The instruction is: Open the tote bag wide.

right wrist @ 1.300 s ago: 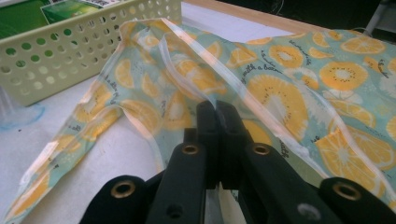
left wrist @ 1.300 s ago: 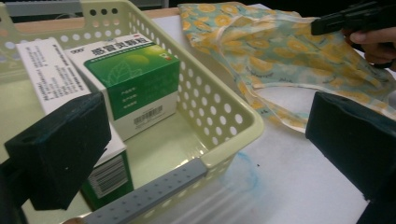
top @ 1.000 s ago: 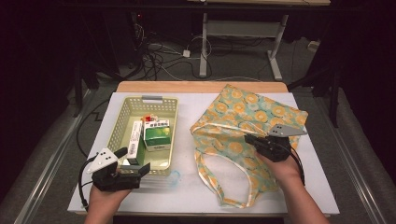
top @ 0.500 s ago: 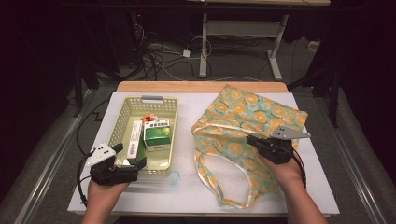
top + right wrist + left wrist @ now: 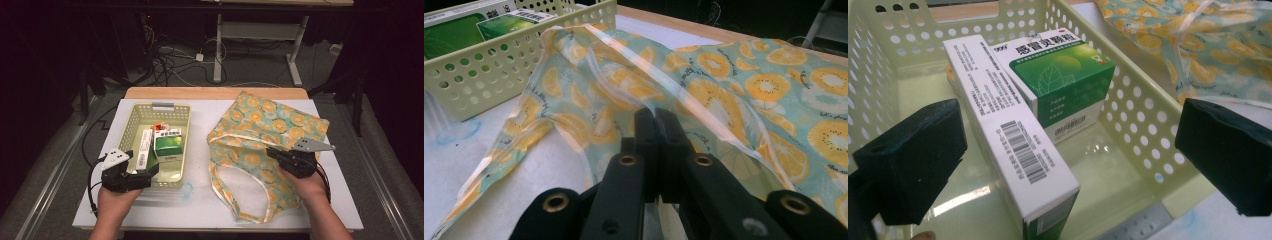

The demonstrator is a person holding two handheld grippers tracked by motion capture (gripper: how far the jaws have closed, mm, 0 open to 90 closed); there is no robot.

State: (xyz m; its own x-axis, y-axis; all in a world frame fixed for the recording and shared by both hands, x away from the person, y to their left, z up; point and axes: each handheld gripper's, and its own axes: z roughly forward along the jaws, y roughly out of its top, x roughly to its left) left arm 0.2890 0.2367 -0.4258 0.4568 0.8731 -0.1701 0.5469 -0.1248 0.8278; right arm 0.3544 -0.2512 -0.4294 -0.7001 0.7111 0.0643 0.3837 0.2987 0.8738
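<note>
A pale green perforated basket [image 5: 129, 127] stands at the left of the white table. It holds a green medicine box [image 5: 168, 145] and a long white box [image 5: 145, 151]. My left gripper [image 5: 149, 173] hovers over the basket's near end. Its jaws stand wide open, with the white box [image 5: 1013, 140] and the green box [image 5: 1068, 80] between and beyond them. A fruit-print cloth bag [image 5: 272, 125] lies flat at the right, its handles [image 5: 227, 192] trailing toward the front. My right gripper [image 5: 272, 152] is shut on the rim of the bag [image 5: 734, 95].
A small red item [image 5: 159, 126] lies at the basket's far end. A bluish round mark [image 5: 186, 189] sits on the table just in front of the basket. Cables and table legs [image 5: 218, 45] lie on the floor beyond the table's far edge.
The left gripper has shifted slightly at the basket's near end. The right gripper has hardly moved and still pinches the bag.
</note>
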